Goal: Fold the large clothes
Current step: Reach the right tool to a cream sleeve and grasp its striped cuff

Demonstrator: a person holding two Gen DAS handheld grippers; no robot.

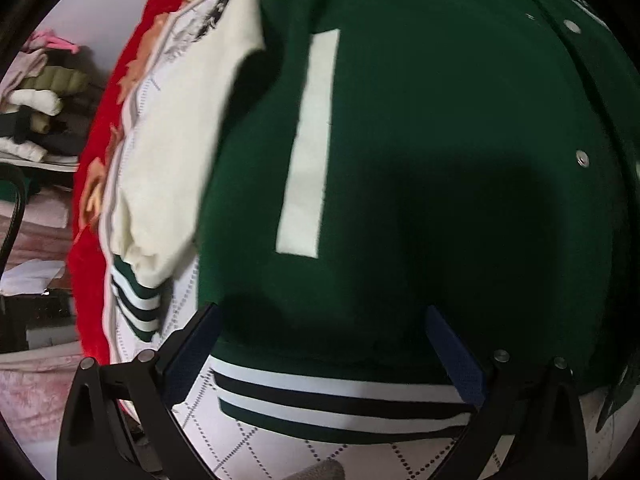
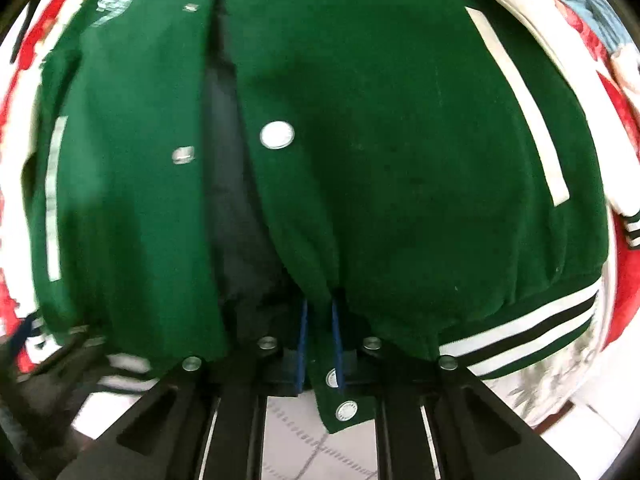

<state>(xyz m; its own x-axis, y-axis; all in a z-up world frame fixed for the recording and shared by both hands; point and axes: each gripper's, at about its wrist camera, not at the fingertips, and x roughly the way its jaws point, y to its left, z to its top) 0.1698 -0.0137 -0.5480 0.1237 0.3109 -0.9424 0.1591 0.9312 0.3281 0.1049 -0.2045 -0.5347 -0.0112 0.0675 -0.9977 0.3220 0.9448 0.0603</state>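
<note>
Green varsity jacket (image 1: 420, 140) flat on white quilted cover (image 1: 304, 456) w/ red border, left gripper (image 1: 324, 320) spread wide over striped hem near cover's front edge, only left view shows cream sleeve (image 1: 180, 160), clothes pile (image 1: 40, 100) beyond cover's left edge, right gripper (image 2: 319, 312) pinching jacket's snap placket, only right view shows dark lining (image 2: 236, 200)

Dark green jacket (image 1: 420, 140) with cream sleeves, striped green-white-black hem (image 1: 340, 404), on a white diamond-stitched quilt (image 1: 304, 456) edged red.
</note>
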